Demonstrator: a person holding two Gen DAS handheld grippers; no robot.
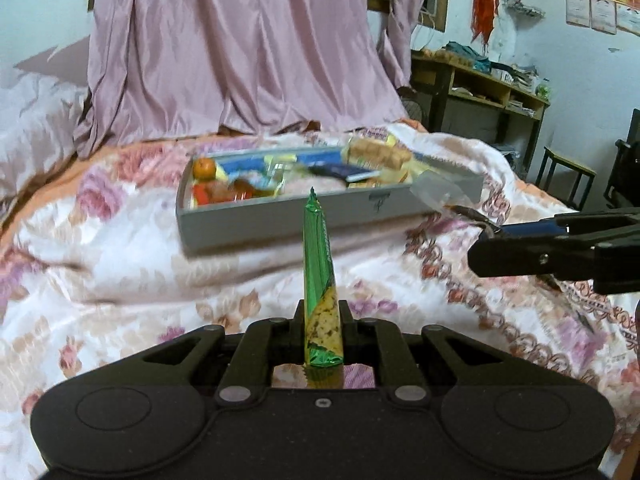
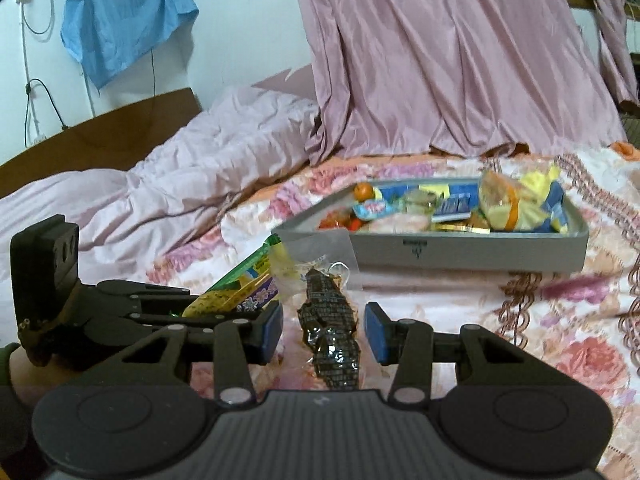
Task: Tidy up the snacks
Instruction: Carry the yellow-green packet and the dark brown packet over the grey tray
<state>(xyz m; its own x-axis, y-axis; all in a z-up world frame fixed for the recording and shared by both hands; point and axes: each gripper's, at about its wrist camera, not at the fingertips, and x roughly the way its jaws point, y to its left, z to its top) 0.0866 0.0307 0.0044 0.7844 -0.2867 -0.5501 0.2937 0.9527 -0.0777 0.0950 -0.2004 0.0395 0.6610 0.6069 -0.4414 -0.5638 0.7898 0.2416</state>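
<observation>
Left wrist view: the left gripper [image 1: 322, 322] pinches a green packet [image 1: 319, 276] on edge between its fingers, level above the floral blanket [image 1: 120, 248], pointing at the near wall of the grey tray [image 1: 280, 216] of snacks. The right gripper [image 1: 520, 248] reaches in from the right edge.

Right wrist view: the right gripper [image 2: 323, 332] has its fingers spread, straddling a dark packet [image 2: 330, 328] on the blanket before the tray's near-left corner. The left gripper [image 2: 224, 312] lies alongside at left, clamping the green packet.
</observation>
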